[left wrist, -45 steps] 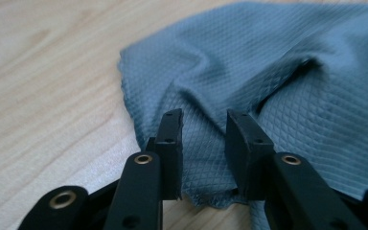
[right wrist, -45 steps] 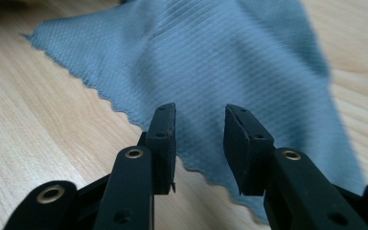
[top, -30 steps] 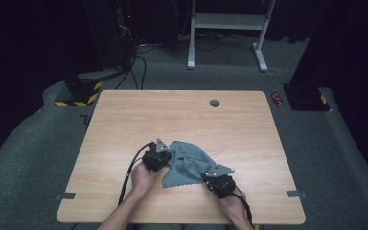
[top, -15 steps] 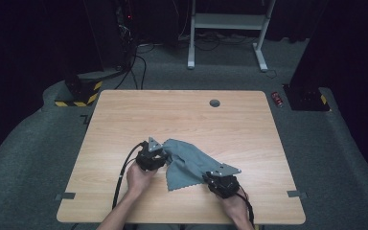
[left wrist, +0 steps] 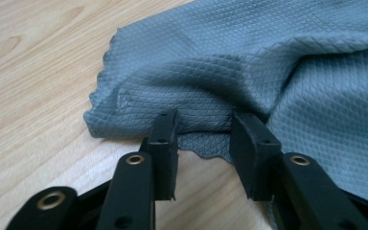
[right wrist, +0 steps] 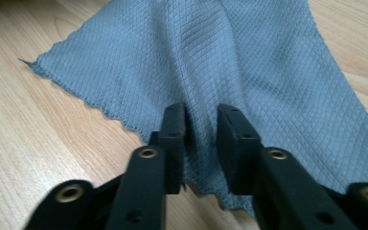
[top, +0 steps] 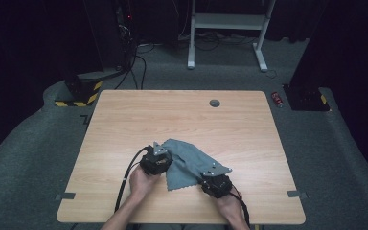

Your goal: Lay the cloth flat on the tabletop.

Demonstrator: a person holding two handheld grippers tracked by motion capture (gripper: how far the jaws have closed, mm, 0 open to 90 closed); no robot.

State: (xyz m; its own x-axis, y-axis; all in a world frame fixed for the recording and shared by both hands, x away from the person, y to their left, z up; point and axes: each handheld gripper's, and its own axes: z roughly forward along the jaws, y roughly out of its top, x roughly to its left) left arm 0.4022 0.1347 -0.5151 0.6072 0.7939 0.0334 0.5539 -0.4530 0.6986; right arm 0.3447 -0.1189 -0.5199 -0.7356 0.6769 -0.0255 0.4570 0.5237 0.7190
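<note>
Lower centre of the high view: the left gripper (top: 159, 158) has just closed slightly, jaws apart, the grey cloth (top: 189, 162) edge between them unpinched. The cloth lies on the table (top: 124, 120). The right gripper (top: 214, 178) is narrowly open astride a fold.

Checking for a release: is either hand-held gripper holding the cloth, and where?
Neither. Both have just opened: the left hand-held gripper straddles the cloth edge, the right a fold.

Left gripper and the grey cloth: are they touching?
Apart. In the left gripper view the left gripper stands open astride the cloth edge, gaps beside both pads.
</note>
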